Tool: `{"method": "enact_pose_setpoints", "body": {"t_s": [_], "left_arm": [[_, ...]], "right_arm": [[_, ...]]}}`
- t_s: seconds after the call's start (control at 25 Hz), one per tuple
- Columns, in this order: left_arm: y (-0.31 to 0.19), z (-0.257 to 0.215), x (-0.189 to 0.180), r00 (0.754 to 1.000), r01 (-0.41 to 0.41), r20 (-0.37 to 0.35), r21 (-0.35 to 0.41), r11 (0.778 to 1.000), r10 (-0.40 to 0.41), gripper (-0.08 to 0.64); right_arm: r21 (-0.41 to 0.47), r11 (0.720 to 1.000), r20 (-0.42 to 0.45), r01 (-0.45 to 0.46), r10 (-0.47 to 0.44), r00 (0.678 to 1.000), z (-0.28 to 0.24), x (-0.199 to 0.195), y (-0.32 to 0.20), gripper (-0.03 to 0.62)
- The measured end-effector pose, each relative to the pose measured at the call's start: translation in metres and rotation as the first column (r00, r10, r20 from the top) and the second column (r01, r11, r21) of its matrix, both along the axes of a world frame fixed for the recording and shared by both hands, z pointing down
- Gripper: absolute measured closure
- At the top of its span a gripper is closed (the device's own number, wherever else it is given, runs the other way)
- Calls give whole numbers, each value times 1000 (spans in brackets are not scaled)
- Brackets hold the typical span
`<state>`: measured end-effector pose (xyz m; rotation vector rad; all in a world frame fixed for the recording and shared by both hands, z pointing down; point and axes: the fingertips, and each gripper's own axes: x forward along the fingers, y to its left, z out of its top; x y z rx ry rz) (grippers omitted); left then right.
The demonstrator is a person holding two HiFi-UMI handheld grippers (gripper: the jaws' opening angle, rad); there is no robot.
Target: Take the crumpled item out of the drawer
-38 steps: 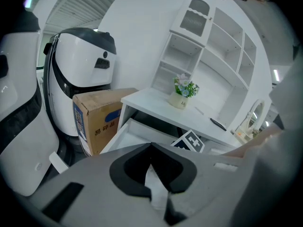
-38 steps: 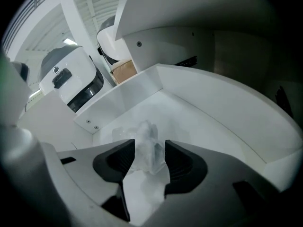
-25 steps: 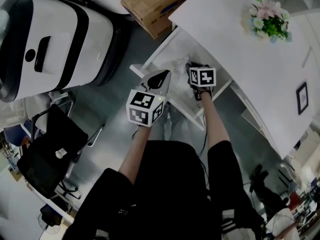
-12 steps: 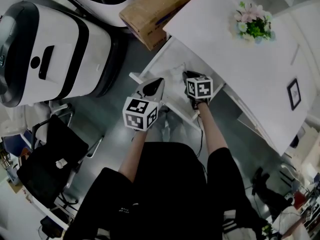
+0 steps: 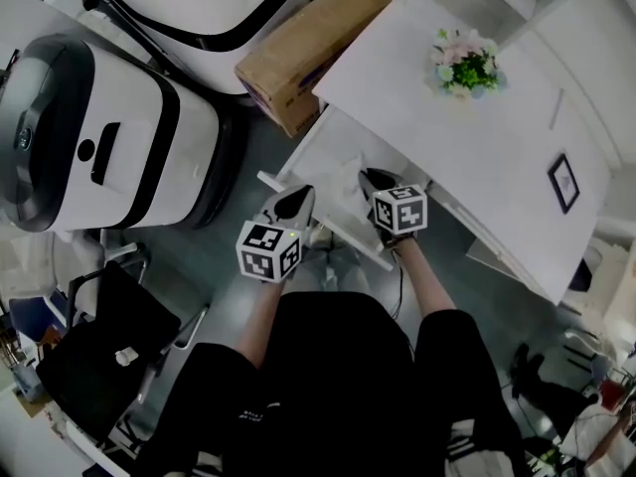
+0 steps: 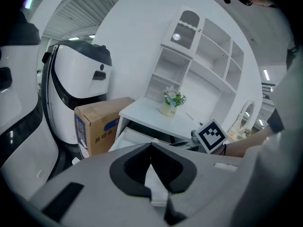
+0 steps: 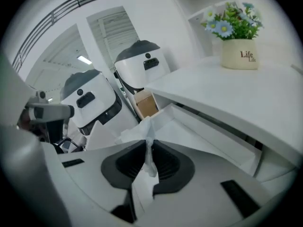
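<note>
Right gripper [image 7: 148,145] had closed down in the last second and pinched the crumpled white paper wad [image 7: 141,130]. Grip made, wad still over the open white drawer [image 7: 213,138], so only the lift-out remained. Left gripper [image 6: 151,144] sat beside it, jaws pressed together, empty. Further out, the white desk top [image 7: 246,96] overhung the drawer, the likeliest snag, with a brown cardboard box [image 6: 97,122] beyond.

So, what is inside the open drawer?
The drawer shows a bare white floor and the crumpled white item, which the right gripper pinches in its jaws. The tabletop covers the drawer's rear part.
</note>
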<state>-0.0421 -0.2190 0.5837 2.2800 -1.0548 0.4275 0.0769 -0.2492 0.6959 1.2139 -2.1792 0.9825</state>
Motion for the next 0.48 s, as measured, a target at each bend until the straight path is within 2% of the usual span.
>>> {"method": "enact_pose_setpoints", "body": {"t_s": [0.48], "left_arm": [[8,-39,6,998,-57,-26,76,996,59,563]], "right_arm": [[173,984,139,-46,22,990,-94,9,18,552]]}}
